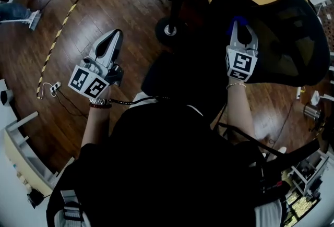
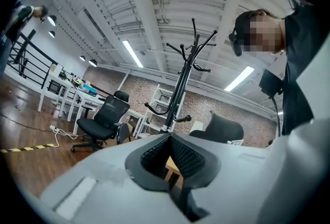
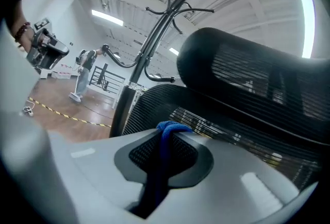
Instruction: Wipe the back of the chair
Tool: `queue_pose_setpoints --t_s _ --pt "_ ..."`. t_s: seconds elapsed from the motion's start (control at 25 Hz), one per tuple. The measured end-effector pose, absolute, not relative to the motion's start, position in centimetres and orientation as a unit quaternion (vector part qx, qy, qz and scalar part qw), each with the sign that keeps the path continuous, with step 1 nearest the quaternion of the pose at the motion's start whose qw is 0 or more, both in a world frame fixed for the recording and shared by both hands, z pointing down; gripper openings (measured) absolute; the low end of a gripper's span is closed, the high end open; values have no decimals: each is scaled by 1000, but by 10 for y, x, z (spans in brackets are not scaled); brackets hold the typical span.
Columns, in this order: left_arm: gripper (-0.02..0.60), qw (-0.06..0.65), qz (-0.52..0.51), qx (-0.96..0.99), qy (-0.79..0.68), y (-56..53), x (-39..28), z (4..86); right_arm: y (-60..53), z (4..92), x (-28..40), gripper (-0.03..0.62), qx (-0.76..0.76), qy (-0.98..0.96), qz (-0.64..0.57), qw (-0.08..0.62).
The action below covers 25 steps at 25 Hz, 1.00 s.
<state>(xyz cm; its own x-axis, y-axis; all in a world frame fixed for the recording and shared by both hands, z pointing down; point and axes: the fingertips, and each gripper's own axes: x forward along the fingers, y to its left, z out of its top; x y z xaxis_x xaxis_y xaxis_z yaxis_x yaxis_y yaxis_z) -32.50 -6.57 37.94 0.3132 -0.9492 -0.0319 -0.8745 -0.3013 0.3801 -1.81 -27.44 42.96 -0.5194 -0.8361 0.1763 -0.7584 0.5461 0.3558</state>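
So the right gripper [image 3: 167,134] is clamped on a bunched blue cloth [image 3: 168,127], and only a small nub of it sticks out past the tips. That's the main worry: with so little fabric out front, the hard gripper tips could drag on the mesh instead of the cloth, or a firm stroke could pull the cloth out. The black mesh office chair back [image 3: 242,109] fills the centre and right of the right gripper view, just beyond the cloth. It isn't possible to tell if they're actually touching yet. From the head view it sits at the right of the frame [image 1: 287,38], with the right gripper [image 1: 239,25] at its left edge. The left gripper [image 1: 114,36] hangs well apart over the dark wooden floor [image 1: 62,80], tips closed together on nothing, so it isn't bracing anything. An office chair like this will probably swivel or roll away under a push, and the black coat stand [image 3: 154,32] looks close behind it. As for orientation, the back stands upright with its long axis running bottom to top in the right gripper view, headrest uppermost and leaning a bit toward the upper right. Seen from above, its width runs from upper left to lower right, and the seat side seems to face left, though that's hard to be sure of.
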Motion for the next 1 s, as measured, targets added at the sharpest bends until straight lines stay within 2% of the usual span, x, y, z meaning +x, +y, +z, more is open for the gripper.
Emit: queue_pose_setpoints --t_s 0.48,0.8,1.0 --pt "5 168 -142 741 -634 -6 -381 414 -274 439 -124 35 368 -899 -140 191" --pt "5 157 -135 745 -634 29 -361 412 -258 449 -153 35 319 -916 -129 206" --pt "5 153 -100 802 -569 29 -301 409 -217 432 -122 35 337 -926 -72 152"
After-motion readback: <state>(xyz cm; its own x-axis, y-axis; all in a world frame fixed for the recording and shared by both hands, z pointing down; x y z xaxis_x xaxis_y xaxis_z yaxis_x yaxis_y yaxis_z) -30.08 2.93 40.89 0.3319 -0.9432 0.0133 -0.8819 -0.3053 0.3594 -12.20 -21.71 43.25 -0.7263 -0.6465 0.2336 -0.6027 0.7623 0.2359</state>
